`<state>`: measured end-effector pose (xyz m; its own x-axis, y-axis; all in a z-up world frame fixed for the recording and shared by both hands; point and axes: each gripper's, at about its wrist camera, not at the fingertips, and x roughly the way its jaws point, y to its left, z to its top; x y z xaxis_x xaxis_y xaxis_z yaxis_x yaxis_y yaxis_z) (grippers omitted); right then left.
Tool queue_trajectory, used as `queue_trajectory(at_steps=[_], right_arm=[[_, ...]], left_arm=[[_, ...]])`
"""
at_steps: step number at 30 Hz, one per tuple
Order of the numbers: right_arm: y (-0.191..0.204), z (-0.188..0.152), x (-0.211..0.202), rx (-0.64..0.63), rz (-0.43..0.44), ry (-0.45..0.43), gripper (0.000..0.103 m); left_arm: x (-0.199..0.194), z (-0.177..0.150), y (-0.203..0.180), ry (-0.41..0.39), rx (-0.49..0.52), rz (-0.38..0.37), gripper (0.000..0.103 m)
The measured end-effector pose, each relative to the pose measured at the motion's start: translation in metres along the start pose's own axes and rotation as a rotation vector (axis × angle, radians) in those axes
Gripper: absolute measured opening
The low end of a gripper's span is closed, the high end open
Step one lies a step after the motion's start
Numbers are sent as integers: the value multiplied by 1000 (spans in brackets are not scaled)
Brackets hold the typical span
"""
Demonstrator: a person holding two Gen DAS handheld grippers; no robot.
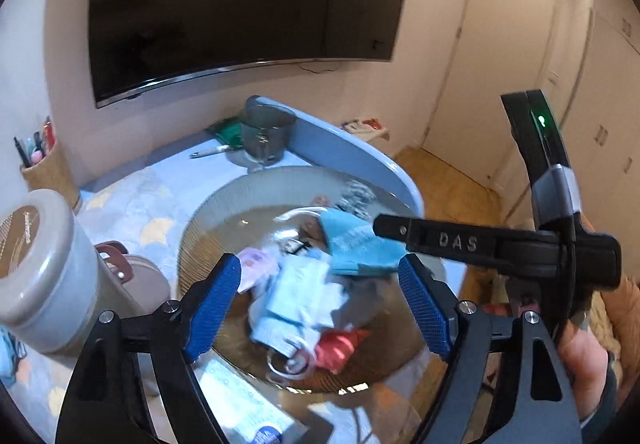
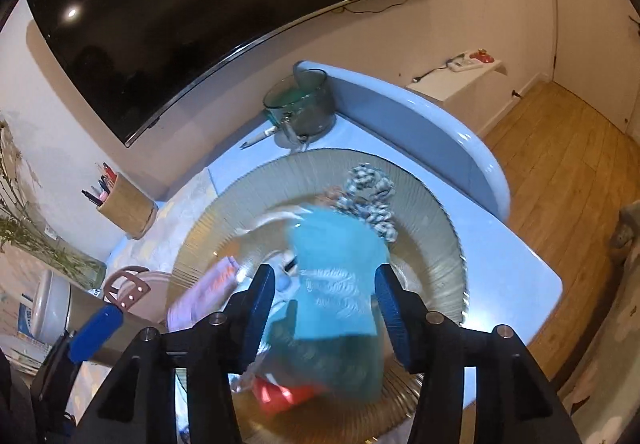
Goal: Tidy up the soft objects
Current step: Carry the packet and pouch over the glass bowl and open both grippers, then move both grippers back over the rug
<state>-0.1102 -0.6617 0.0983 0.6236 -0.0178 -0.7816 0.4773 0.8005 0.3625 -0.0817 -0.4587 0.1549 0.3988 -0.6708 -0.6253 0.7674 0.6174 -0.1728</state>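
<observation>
A wide ribbed glass bowl (image 1: pixel 208 219) (image 2: pixel 432 203) holds a pile of soft things: a teal cloth (image 1: pixel 352 244) (image 2: pixel 336 276), pale blue and white face masks (image 1: pixel 292 296), a pink pouch (image 1: pixel 256 264) (image 2: pixel 200 296), a red piece (image 1: pixel 340 348) (image 2: pixel 280 396) and a black-and-white scrunchie (image 1: pixel 356 195) (image 2: pixel 368 199). My left gripper (image 1: pixel 320 312) is open above the masks, empty. My right gripper (image 2: pixel 326 316) is open over the blurred teal cloth; whether the cloth touches its pads is unclear. The right gripper's finger (image 1: pixel 440 240) shows in the left wrist view, by the teal cloth.
The bowl stands on a pale blue table (image 2: pixel 520 268) with a raised curved rim. A glass pot (image 1: pixel 266 131) (image 2: pixel 304 103) and a pen (image 1: pixel 208 152) lie behind it. A grey jar (image 1: pixel 36 260), a pink-handled lid (image 1: pixel 120 264) and a pen cup (image 2: pixel 128 207) stand left. A TV (image 1: pixel 240 3) hangs above.
</observation>
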Motion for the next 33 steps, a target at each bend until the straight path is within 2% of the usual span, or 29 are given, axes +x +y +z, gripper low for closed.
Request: queue_trajectory(at_steps=[5,11,16,19,23,26,33], right_arm=[[-5,-7,-20,-2,-4,-32,53],[12,-31,-62,-21,46,-86,62],[41,-59,-85,-110,30,-104,67],[61,-78,-93,-153,49,-97,67],[92,-102,-98,-235,64,-99,68],[116,-115,-97,-286,95,-89,75],[206,-148,-90,-499,156,-63,78]], left_arm=[[-22,-5,-14,-16,71,-8,80],[-85,-24,-22,-111,142,-11,80],[-132,-45,-7,-150,139,-9,80],[-152,-61,11,-157,124,25,80],[-177,-87,52,-152,67,104,80],[-193,-103,86,-144,13,171,80],[-237,-152,208,-144,-232,356,80]])
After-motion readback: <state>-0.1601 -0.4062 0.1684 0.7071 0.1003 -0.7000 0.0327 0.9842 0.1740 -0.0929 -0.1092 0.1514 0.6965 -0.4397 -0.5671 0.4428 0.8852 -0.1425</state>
